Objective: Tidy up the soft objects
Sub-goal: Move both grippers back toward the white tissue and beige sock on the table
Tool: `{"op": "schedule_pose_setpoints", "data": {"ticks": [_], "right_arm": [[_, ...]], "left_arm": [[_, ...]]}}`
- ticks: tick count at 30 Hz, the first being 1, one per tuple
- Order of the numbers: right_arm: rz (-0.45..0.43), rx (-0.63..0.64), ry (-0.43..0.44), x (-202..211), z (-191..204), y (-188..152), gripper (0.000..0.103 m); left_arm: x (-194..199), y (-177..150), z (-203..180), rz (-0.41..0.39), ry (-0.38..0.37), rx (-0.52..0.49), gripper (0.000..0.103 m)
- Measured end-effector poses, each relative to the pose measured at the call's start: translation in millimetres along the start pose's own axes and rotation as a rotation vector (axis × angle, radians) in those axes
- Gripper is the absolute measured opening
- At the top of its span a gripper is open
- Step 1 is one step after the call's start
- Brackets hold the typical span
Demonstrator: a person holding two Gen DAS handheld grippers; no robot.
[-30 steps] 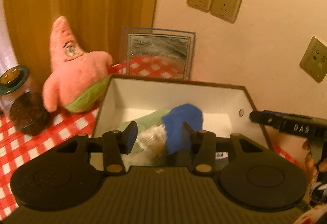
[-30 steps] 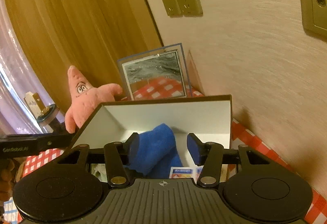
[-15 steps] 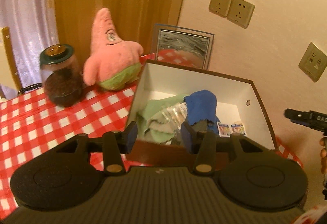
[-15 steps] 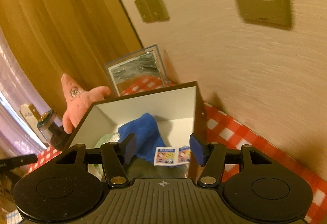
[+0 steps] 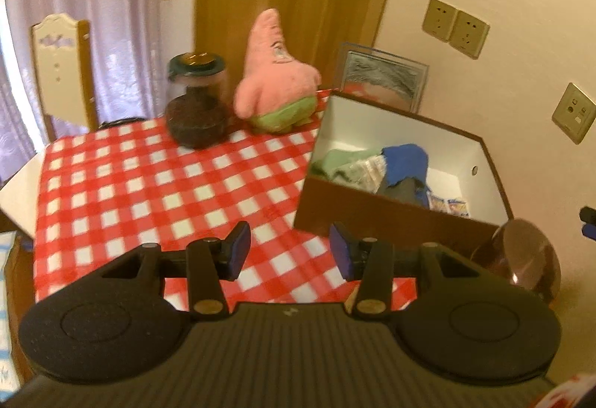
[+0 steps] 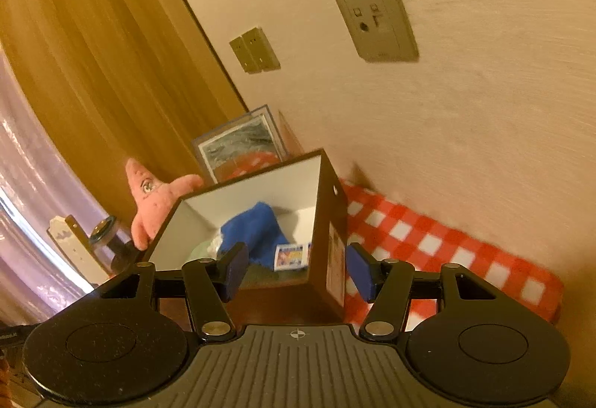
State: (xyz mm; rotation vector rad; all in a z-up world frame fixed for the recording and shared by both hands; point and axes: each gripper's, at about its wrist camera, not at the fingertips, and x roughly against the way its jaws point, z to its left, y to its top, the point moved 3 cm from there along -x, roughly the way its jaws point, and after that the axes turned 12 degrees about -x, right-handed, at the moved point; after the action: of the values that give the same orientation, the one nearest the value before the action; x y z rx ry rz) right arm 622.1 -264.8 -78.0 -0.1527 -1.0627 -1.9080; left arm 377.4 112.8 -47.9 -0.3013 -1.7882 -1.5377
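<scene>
A brown box [image 5: 391, 210] with a white inside stands on the red checked tablecloth [image 5: 149, 192]. In it lie a blue cloth [image 5: 406, 160], a green cloth [image 5: 335, 162], a grey cloth [image 5: 400, 189] and small printed packets [image 5: 449, 206]. My left gripper [image 5: 290, 251] hangs open over the cloth in front of the box, with nothing between its fingers. My right gripper [image 6: 298, 270] is open too. The near corner of the box [image 6: 335, 221] shows through its gap, with neither pad on it. The blue cloth [image 6: 253, 229] rests inside. A pink starfish plush [image 5: 275, 84] sits behind the box.
A glass jar [image 5: 197, 102] with a dark filling stands left of the plush. A framed picture [image 5: 383, 76] leans on the wall behind the box. A round brownish disc [image 5: 521, 259] stands by the box's near right corner. A chair back [image 5: 61, 72] rises beyond the table's left edge.
Both grippers have drawn back from the box. The left one swung out over the tablecloth; the right one's jaws stand a little wider. The cloths stay in the box.
</scene>
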Motion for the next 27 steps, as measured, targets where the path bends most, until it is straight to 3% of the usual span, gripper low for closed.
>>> {"op": "schedule_pose_setpoints", "data": {"ticks": [8, 14, 23, 27], "right_arm": [[0.072, -0.004, 0.023, 29.3, 4.1, -47.0, 0.059], [0.145, 0.060, 0.033, 40.1, 19.5, -85.2, 0.059], [0.316, 0.125, 0.098, 23.6, 52.9, -158.5, 0.059], [0.342, 0.198, 0.092, 12.5, 69.1, -183.6, 0.059]], "left_arm": [[29.0, -41.1, 16.9, 0.035, 0.028, 0.040, 0.044], [35.7, -65.2, 20.0, 0.068, 0.017, 0.041, 0.044], [28.5, -94.8, 10.4, 0.126, -0.031, 0.031, 0.045], [22.2, -104.4, 1.3, 0.150, -0.067, 0.011, 0.046]]}}
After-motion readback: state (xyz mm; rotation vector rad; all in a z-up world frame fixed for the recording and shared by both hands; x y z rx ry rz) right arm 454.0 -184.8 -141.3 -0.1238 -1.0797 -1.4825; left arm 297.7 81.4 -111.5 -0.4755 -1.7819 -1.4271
